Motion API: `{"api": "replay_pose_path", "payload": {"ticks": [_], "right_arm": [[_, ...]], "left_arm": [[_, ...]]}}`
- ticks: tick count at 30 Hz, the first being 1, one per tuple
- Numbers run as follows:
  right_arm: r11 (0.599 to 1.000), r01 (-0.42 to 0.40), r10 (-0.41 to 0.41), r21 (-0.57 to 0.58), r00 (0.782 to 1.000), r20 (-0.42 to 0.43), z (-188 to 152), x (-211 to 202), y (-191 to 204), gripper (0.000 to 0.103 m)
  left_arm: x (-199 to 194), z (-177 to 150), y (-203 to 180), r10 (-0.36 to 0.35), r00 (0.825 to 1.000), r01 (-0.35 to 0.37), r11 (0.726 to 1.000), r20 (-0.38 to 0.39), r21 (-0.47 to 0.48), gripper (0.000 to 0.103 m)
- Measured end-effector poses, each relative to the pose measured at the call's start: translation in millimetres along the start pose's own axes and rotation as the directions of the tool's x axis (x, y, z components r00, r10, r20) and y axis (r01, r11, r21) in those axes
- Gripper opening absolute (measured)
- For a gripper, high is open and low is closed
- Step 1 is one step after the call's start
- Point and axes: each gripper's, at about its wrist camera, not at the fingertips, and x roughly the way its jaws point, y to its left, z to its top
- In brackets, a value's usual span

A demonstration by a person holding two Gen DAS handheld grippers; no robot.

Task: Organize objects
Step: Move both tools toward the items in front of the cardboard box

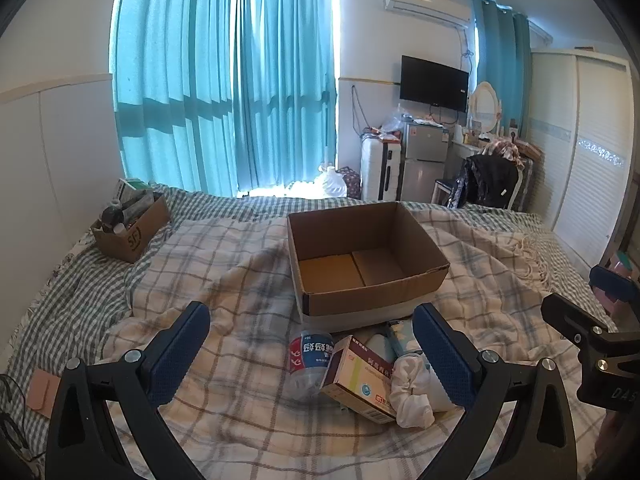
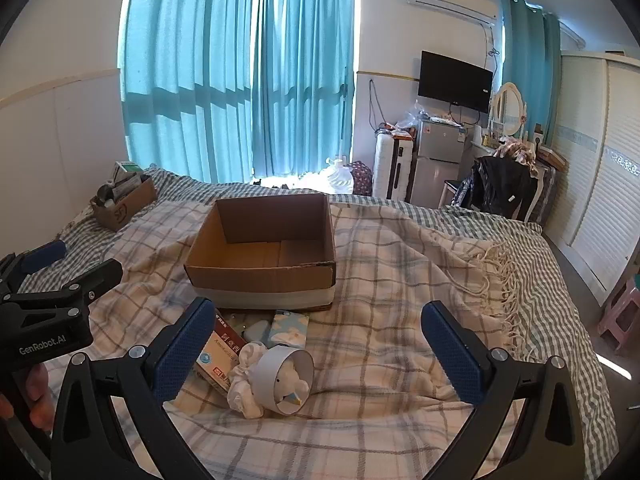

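Soft, rumpled blanket (image 1: 224, 264) under the heap of bottle (image 1: 310, 364), medicine box (image 1: 356, 380) and socks (image 2: 246, 384) before the empty carton (image 1: 360, 256) could let things roll when either released tongs, left (image 1: 312, 354) or right (image 2: 316, 350), nudges them.

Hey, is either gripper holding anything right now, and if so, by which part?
Nothing is held. The left gripper and right gripper are both open above the blanket, clear of the medicine box and water bottle.
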Motion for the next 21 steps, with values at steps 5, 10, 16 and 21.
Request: {"api": "replay_pose_path", "payload": {"ticks": [5, 10, 16, 21], "right_arm": [[1.000, 0.001, -0.001, -0.003, 1.000, 0.019, 2.7, -6.6, 3.1, 0.103], [1.000, 0.001, -0.001, -0.013, 1.000, 0.028, 5.2, -11.6, 7.1, 0.103], [1.000, -0.007, 0.007, -0.018, 0.999, 0.031, 6.2, -13.4, 10.1, 0.103], [1.000, -0.018, 0.019, -0.012, 0.999, 0.043, 10.2, -17.1, 10.2, 0.100]], "left_arm": [[-4.3, 1.3, 2.0, -0.002, 1.000, 0.002, 1.000, 0.004, -0.008, 0.103], [-10.5, 1.0, 1.7, -0.003, 1.000, 0.003, 1.000, 0.026, 0.010, 0.103], [-10.6, 1.1, 8.0, -0.020, 1.000, 0.020, 1.000, 0.015, -0.011, 0.103], [-10.9, 8.2, 14.6, 0.000, 1.000, 0.001, 1.000, 0.021, -0.021, 0.103]]}}
